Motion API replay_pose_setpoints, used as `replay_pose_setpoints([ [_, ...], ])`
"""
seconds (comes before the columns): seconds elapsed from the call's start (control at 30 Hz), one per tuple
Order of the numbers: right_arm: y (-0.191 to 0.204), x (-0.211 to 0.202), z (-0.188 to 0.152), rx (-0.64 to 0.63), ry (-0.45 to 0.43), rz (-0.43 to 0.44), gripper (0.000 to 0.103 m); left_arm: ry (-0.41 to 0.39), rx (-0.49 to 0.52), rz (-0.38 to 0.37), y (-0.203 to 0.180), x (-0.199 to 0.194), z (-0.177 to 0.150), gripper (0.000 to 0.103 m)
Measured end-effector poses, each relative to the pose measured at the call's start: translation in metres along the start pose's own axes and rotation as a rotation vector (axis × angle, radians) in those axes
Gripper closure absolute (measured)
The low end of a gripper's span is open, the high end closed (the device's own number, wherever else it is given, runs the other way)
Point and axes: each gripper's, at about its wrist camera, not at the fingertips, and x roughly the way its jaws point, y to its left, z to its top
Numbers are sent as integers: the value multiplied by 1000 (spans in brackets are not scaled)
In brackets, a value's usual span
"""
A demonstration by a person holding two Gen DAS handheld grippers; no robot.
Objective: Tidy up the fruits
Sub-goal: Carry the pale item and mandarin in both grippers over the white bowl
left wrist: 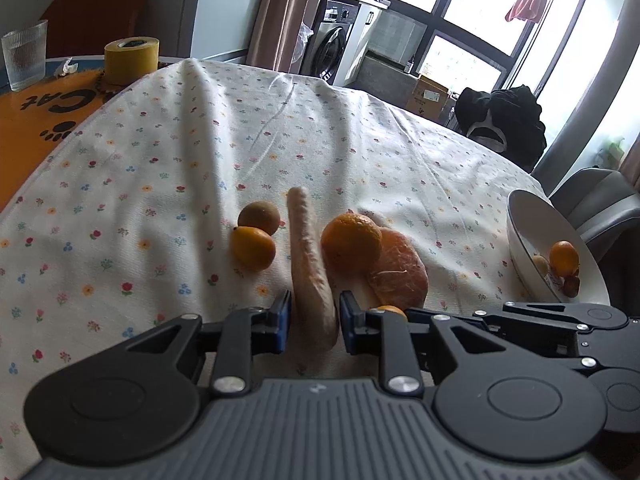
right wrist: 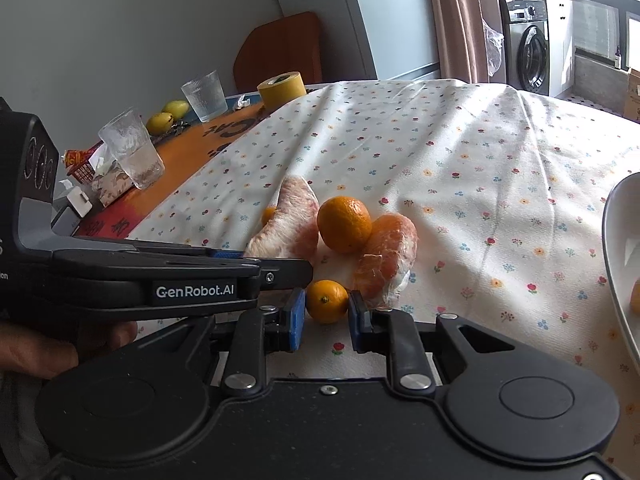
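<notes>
My left gripper [left wrist: 315,318] is shut on the near end of a long pale pomelo segment [left wrist: 306,248] lying on the flowered tablecloth. To its left sit a kiwi [left wrist: 259,215] and a small orange citrus [left wrist: 253,249]. On its right are a mandarin [left wrist: 351,242] and a peeled orange in film [left wrist: 400,276]. My right gripper [right wrist: 326,310] is shut on a kumquat [right wrist: 326,300] resting on the cloth, just in front of the mandarin [right wrist: 344,224] and the peeled orange [right wrist: 384,252]. A white bowl [left wrist: 524,220] at the right holds a kumquat [left wrist: 564,258] and small fruits.
On the orange mat [right wrist: 180,156] at the back left stand two glasses [right wrist: 130,148], a yellow tape roll [right wrist: 282,88], two yellow-green fruits [right wrist: 168,116] and a tissue box [right wrist: 112,186]. A hand [right wrist: 36,352] holds the left gripper's body [right wrist: 192,280], which crosses close beside my right fingers.
</notes>
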Motion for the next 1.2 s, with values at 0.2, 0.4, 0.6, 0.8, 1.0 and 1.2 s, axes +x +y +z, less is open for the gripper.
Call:
replay_pose_setpoints([
  [0.2, -6, -11, -2, 19, -28, -7, 82, -15, -6, 30, 0, -4, -1, 84],
  [0.4, -10, -17, -2, 36, -52, -5, 82, -51, 0, 32, -3, -19, -1, 84],
  [0.6, -12, -29, -3, 44, -89, -4, 82, -90, 2, 24, -9, -38, 2, 84],
  [0.8, -21, -45, -4, 64, -122, -24, 82, -116, 25, 11, -25, -47, 5, 84],
  [1.0, -40, -64, -8, 105, -160, -57, 82, -128, 57, -17, -46, -52, 6, 84],
  [1.2, -63, -83, -17, 153, -190, -103, 82, -136, 98, -51, -71, -51, 6, 84],
])
